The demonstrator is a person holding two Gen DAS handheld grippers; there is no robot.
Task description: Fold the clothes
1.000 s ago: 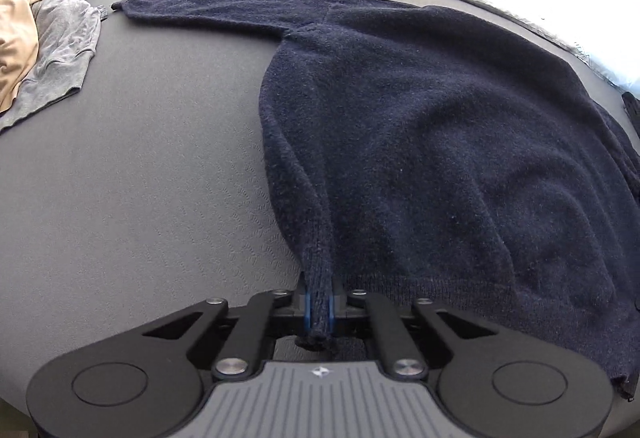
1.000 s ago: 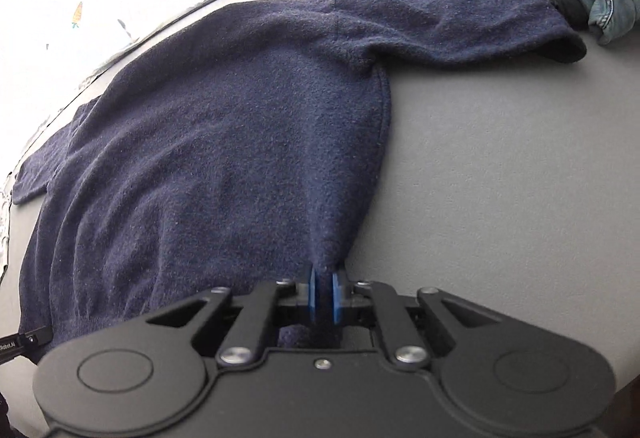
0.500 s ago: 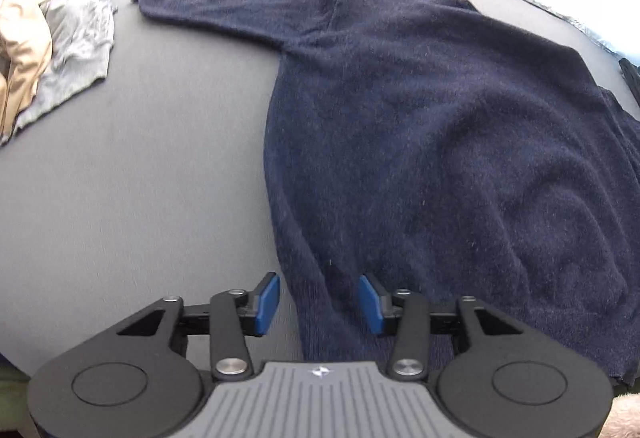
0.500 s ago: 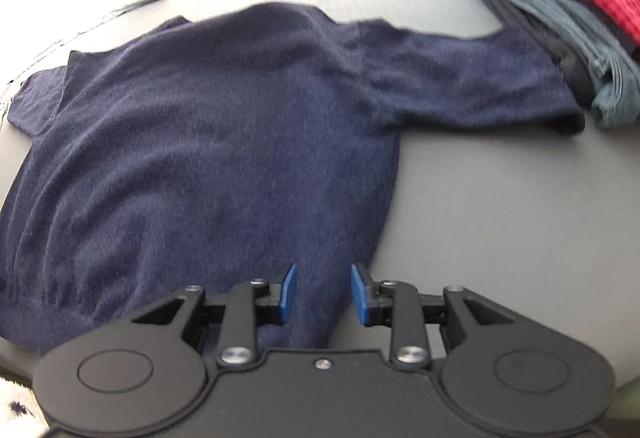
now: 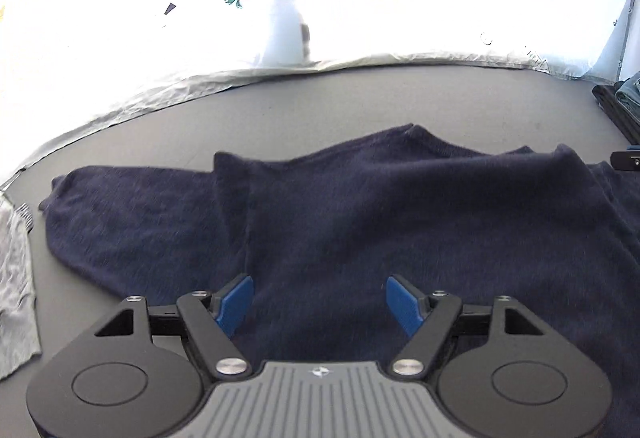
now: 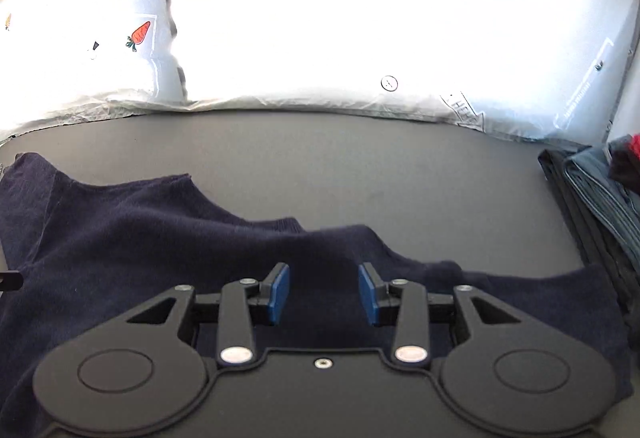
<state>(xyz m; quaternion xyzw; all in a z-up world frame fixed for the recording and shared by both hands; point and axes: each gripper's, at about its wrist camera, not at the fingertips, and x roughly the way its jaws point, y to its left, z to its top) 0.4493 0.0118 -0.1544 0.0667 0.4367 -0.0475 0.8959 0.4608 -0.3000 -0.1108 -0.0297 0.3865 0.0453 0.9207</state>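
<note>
Your left tool [image 5: 320, 304] and right tool [image 6: 323, 294] both gape wide, gripping nothing, above the sweater [image 5: 400, 222] spread on the desk [image 6: 360, 166].

Sweater [image 5: 400, 222] on table [image 5: 320, 110]

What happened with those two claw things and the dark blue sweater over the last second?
A second ago both were pinched shut on the sweater's bottom hem. The left hand-held gripper and the right hand-held gripper have since let go, opened wide and swung forward over the navy sweater, toward its neck end. The sweater still lies spread on the grey table, with the folded pile at the right.
</note>
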